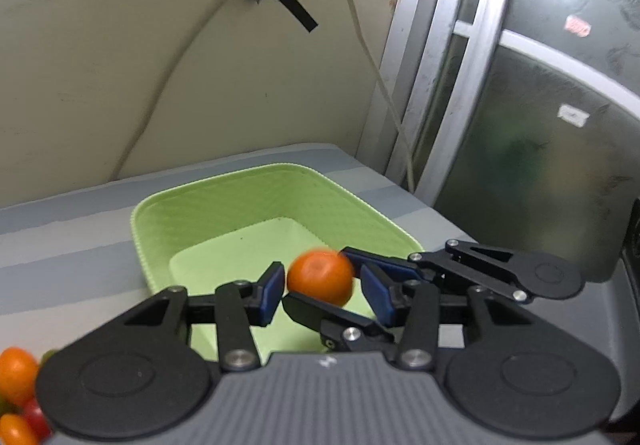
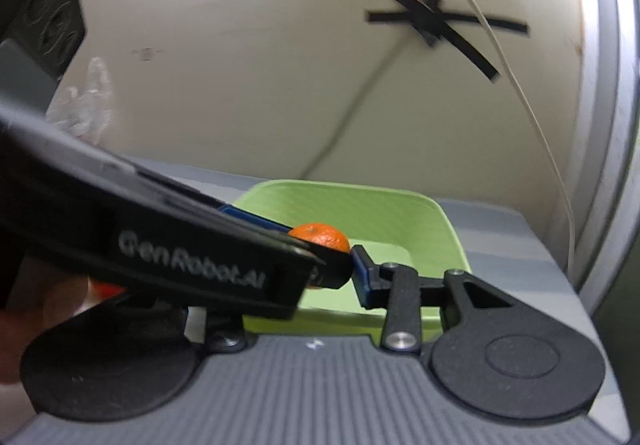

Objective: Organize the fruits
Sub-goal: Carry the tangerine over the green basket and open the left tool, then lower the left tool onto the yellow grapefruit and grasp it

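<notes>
An orange (image 1: pixel 320 277) is seen above the green basket (image 1: pixel 224 205), between the left gripper (image 1: pixel 326 291) fingers and clamped by the right gripper (image 1: pixel 320 285) fingers; the left's grip cannot be told.

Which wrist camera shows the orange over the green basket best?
Left wrist: the orange shows nearly whole above the green basket. On the right wrist view, the other gripper's dark finger hides most of it.
</notes>
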The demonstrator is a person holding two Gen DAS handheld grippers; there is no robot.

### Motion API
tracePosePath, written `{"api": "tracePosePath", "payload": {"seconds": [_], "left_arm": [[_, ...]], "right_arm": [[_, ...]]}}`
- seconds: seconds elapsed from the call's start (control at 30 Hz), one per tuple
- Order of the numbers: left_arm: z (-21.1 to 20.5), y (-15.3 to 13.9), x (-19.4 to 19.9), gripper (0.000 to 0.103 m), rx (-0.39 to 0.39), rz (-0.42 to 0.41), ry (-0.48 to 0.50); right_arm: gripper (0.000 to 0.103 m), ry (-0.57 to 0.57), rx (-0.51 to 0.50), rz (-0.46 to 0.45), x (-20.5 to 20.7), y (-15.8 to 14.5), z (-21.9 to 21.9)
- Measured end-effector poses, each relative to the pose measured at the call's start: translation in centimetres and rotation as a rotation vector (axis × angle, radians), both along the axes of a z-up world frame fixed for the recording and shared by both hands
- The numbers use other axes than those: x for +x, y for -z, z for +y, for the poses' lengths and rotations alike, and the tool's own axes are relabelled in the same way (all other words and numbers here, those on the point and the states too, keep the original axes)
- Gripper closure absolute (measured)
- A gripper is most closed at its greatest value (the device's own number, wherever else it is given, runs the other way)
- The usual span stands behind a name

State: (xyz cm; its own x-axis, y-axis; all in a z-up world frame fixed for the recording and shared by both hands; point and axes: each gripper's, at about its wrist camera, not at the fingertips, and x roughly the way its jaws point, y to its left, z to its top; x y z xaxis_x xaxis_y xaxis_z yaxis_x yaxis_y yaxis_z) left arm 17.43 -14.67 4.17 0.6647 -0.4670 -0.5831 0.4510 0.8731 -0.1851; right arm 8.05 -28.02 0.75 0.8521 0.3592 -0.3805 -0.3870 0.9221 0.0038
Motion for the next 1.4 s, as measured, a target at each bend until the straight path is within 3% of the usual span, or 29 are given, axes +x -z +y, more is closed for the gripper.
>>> {"api": "tracePosePath", "payload": {"seconds": [0.03,0.13,0.17,0.3,0.37,0.5,0.67,0.8,0.87,0.93,1.1,1.3,1.4], "left_arm": [[-0.3,0.2,0.0,0.055,0.005,0.003,-0.004],[-0.7,0.4,-0.2,0.049,-0.004,-0.002,-0.027],[-0.5,0.2,-0.5,0.049,-0.02,-0.008,-0.036],[1.6,-1.2,-3.4,0.044,-0.066,-0.076,-0.076],[3.8,-2.1,-5.9,0.035,-0.106,-0.113,-0.09],[8.8,-3.0,-11.1,0.036,-0.124,-0.164,-0.138],[15.6,-2.3,-14.8,0.036,-0.152,-0.135,-0.279],[19.7,-0.9,-15.4,0.036,-0.184,-0.072,-0.373],[21.0,0.0,-15.0,0.037,-0.218,-0.043,-0.401],[21.9,0.2,-14.6,0.037,-0.266,-0.021,-0.398],[22.3,0.8,-12.3,0.028,-0.29,0.014,-0.35],[20.2,2.1,-10.7,0.013,-0.226,0.02,-0.306],[19.8,2.2,-10.6,0.023,-0.204,0.0,-0.31]], "right_arm": [[0.057,0.014,0.013,-0.001,0.1,0.3,-0.2],[0.03,0.03,0.031,-0.019,-0.5,0.4,-0.3],[0.026,0.029,0.042,-0.037,-1.0,0.3,-0.4],[0.026,0.022,0.068,-0.094,-2.1,0.4,-0.9],[0.019,-0.01,0.113,-0.106,-2.3,0.3,-1.5],[0.019,-0.031,0.117,-0.148,-3.4,0.3,-1.5],[0.02,-0.078,0.138,-0.154,-3.8,0.3,-1.1],[0.02,-0.23,0.271,-0.021,-4.2,-0.6,0.4],[0.029,-0.307,0.315,0.066,-4.8,-0.2,2.2],[0.036,-0.358,0.293,0.138,-5.1,0.6,4.8],[0.035,-0.381,0.162,0.178,-5.9,2.3,9.3],[0.021,-0.384,0.069,0.175,-5.2,2.4,13.0],[0.021,-0.403,0.052,0.165,-4.9,2.7,14.4]]}}
